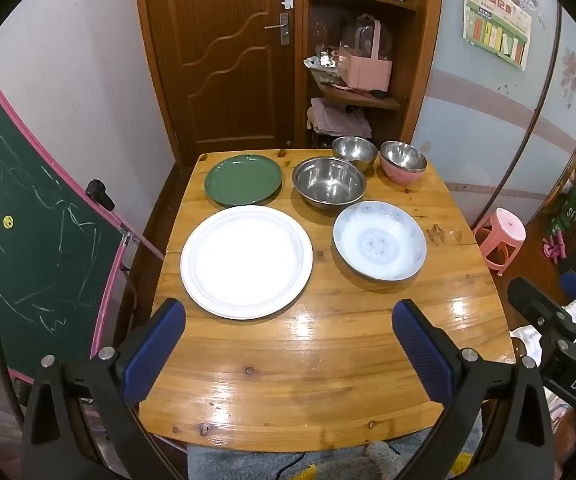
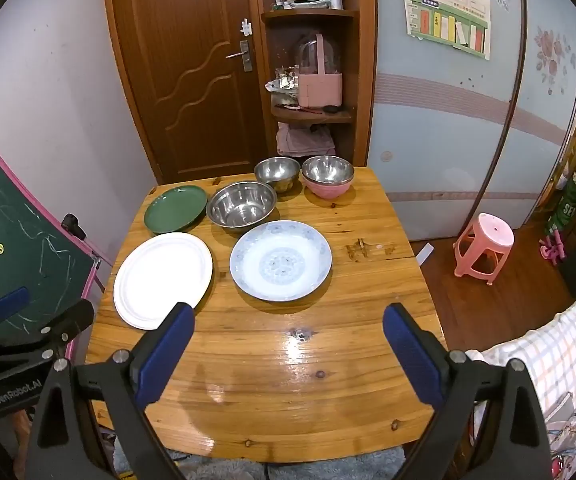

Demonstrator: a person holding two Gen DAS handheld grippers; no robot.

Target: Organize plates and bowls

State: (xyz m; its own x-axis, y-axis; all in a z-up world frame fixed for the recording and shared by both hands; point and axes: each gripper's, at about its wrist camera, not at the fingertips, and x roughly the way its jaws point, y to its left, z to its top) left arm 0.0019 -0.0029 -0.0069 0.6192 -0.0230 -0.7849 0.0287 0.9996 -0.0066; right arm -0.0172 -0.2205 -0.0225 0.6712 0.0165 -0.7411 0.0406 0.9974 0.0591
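Note:
On the wooden table (image 1: 308, 360) lie a white plate (image 1: 246, 261), a green plate (image 1: 243, 179), a large steel bowl (image 1: 329, 185), a small steel bowl (image 1: 354, 151), a steel bowl nested in a pink bowl (image 1: 402, 161) and a blue patterned bowl (image 1: 380, 240). The right wrist view shows the white plate (image 2: 162, 280), green plate (image 2: 175, 208), large steel bowl (image 2: 241, 205), small steel bowl (image 2: 277, 173), pink bowl (image 2: 328, 190) and blue bowl (image 2: 280, 260). My left gripper (image 1: 288, 344) and right gripper (image 2: 288, 344) are open and empty above the table's near edge.
A green chalkboard (image 1: 27, 240) stands left of the table. A pink stool (image 2: 484, 250) stands on the floor at right. A wooden door (image 1: 223, 52) and corner shelves (image 1: 352, 60) are behind the table. A checked cloth (image 2: 560, 352) lies at near right.

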